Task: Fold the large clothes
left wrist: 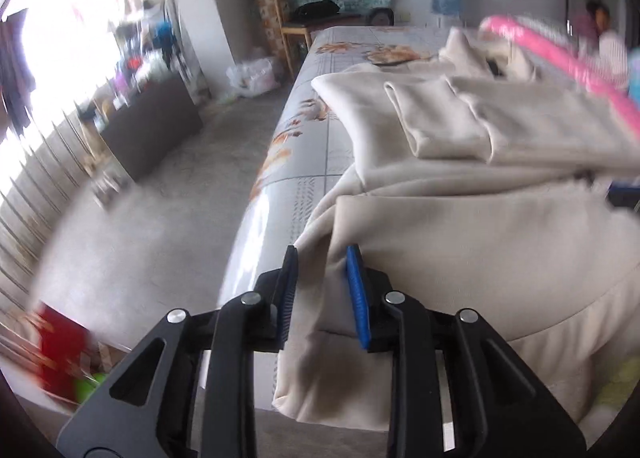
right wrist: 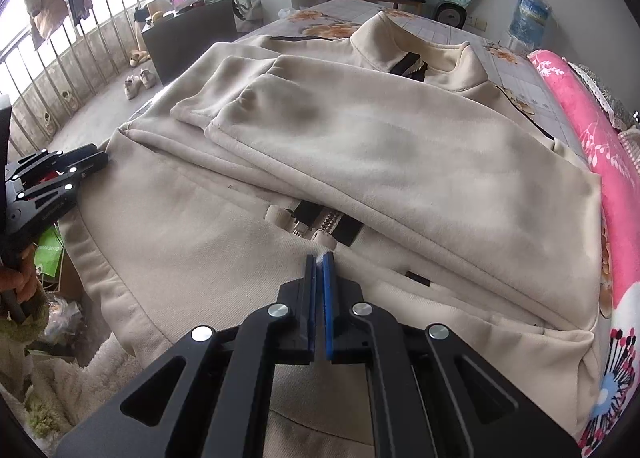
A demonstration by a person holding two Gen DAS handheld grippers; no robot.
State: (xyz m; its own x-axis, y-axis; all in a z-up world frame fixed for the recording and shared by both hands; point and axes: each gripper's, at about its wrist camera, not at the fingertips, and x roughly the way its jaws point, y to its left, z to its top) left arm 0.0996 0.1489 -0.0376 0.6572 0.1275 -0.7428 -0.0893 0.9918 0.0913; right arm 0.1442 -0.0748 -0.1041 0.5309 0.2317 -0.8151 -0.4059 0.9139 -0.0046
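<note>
The cream zip jacket (right wrist: 360, 162) is lying spread across the bed (left wrist: 280, 162), sleeves already folded over its chest, its hem hanging off the bed's near edge. The left gripper (left wrist: 322, 290) is standing narrowly parted at that hem, a fold of fabric lying between its fingers (left wrist: 357, 294) without being clearly pinched. The right gripper (right wrist: 319, 298) is hovering closed and empty just this side of the jacket's zipper (right wrist: 320, 224). The fleece looks thick, soft and floppy, probably fairly heavy; it is best gripped by the ribbed hem corners.
</note>
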